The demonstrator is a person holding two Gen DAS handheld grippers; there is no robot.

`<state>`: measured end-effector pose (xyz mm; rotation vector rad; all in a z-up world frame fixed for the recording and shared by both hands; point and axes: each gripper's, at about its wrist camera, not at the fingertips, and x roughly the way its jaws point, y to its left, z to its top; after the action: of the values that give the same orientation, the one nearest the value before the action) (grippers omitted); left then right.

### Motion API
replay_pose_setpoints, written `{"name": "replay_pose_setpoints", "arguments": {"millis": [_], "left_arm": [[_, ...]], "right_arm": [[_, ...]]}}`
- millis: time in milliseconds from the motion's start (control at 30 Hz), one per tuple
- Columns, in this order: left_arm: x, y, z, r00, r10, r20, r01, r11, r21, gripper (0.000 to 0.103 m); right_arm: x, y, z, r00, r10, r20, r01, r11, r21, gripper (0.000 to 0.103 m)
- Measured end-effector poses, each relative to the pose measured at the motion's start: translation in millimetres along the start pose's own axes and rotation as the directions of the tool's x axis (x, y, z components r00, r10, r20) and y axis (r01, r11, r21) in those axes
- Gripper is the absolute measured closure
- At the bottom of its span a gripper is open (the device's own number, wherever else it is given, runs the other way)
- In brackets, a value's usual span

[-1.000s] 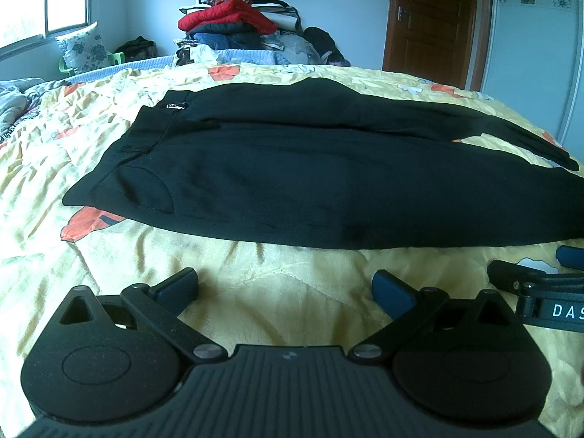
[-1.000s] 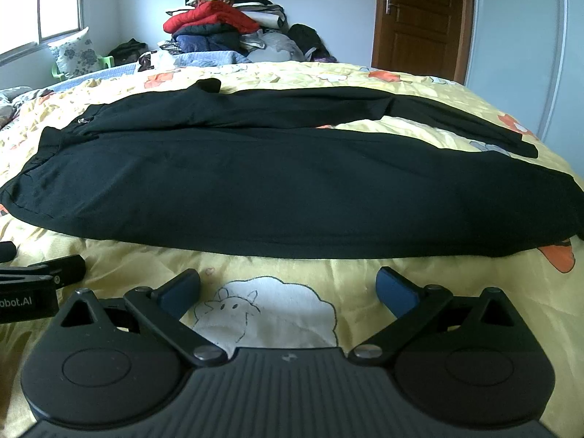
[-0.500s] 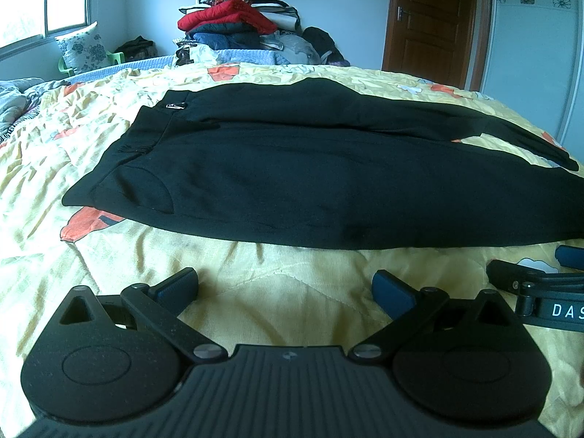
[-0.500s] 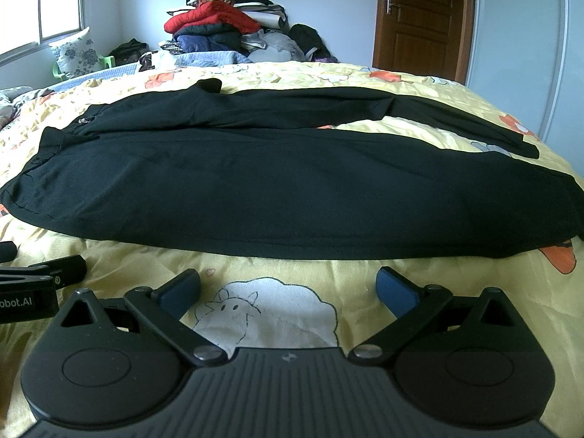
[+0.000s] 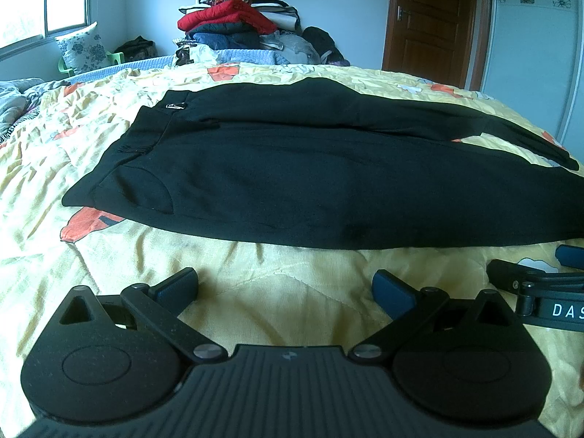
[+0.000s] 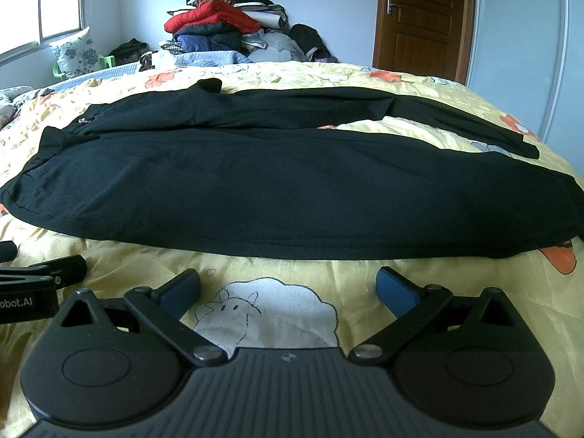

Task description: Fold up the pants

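The black pants [image 5: 328,182] are laid out flat across the yellow patterned bedspread [image 5: 277,288], waistband toward the left, legs running to the right; the near leg lies broad and smooth, the far leg is angled away so that a wedge of bedspread shows between the two toward the cuffs. This spread is judged to be the starting layout for a lengthwise fold: no fold is seen yet, so the task is taken as not begun. The left gripper [image 5: 284,284] is held low over bare bedspread just short of the near hem, jaws spread wide with nothing between the blue pads; the right gripper [image 6: 288,286] is held likewise, released and empty, over a printed sheep motif [image 6: 270,310]. Both are placed side by side along the near edge, presumably so that this edge can be pinched at two places and carried over the far leg. Neither gripper is touching the cloth. Readable writing: "DAS" on the neighbouring gripper body at the right border of the left view, "obot.AI" on the one at the left border of the right view; both strings are cut by the frame. A small metal tag [image 5: 174,106] at the waistband is noted, text illegible. A clothes pile [image 6: 222,29] sits beyond the bed.
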<state>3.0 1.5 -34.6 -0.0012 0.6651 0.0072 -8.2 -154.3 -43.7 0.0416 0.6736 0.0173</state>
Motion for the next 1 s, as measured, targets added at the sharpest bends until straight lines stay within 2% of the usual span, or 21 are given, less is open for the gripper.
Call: {"name": "replay_pose_setpoints", "arguments": {"millis": [200, 267, 367, 433, 500, 633, 733, 833, 900, 1000], "left_arm": [[0.0, -0.2, 0.1, 1.000, 0.000, 0.000, 0.000, 1.000, 0.000, 0.000], [0.0, -0.2, 0.1, 1.000, -0.002, 0.000, 0.002, 1.000, 0.000, 0.000], [-0.3, 0.4, -0.3, 1.000, -0.016, 0.003, 0.016, 1.000, 0.000, 0.000], [-2.9, 3.8, -1.1, 1.000, -0.027, 0.016, 0.027, 1.000, -0.016, 0.001], [-6.6, 9.8, -0.1, 0.999, -0.021, 0.037, 0.023, 0.998, -0.051, 0.001], [-12.8, 22.7, 9.2, 0.997, 0.004, 0.073, 0.004, 0.994, -0.107, 0.001], [-14.7, 31.9, 20.3, 0.994, 0.042, 0.101, -0.032, 0.994, -0.107, 0.001], [-11.4, 41.3, 33.4, 0.989, 0.086, 0.116, -0.076, 0.993, -0.091, 0.001], [-8.9, 48.2, 40.2, 0.984, 0.115, 0.133, -0.102, 0.990, -0.098, 0.001], [-2.3, 59.4, 45.8, 0.980, 0.146, 0.135, -0.129, 0.983, -0.128, 0.001]], "right_arm": [[-1.0, -0.6, -0.3, 1.000, 0.008, 0.001, -0.008, 1.000, 0.005, 0.000], [-3.2, -1.9, -1.0, 0.999, 0.037, 0.004, -0.037, 0.999, 0.011, 0.000], [-8.5, -11.1, 2.9, 0.984, 0.176, -0.009, -0.176, 0.984, 0.014, 0.000], [-12.0, -21.0, 10.2, 0.962, 0.272, -0.001, -0.271, 0.960, 0.062, 0.000], [-13.7, -26.0, 24.1, 0.949, 0.315, 0.022, -0.316, 0.946, 0.070, 0.000], [-9.7, -14.2, 67.7, 0.951, 0.300, 0.067, -0.295, 0.952, -0.082, 0.000], [2.2, 2.5, 100.7, 0.941, 0.329, 0.083, -0.306, 0.928, -0.212, 0.000], [20.0, 25.7, 126.6, 0.918, 0.382, 0.105, -0.319, 0.870, -0.377, 0.000], [38.4, 40.5, 146.3, 0.905, 0.416, 0.091, -0.332, 0.824, -0.459, 0.000], [68.8, 57.1, 176.8, 0.873, 0.485, 0.054, -0.392, 0.763, -0.514, 0.000]]}}
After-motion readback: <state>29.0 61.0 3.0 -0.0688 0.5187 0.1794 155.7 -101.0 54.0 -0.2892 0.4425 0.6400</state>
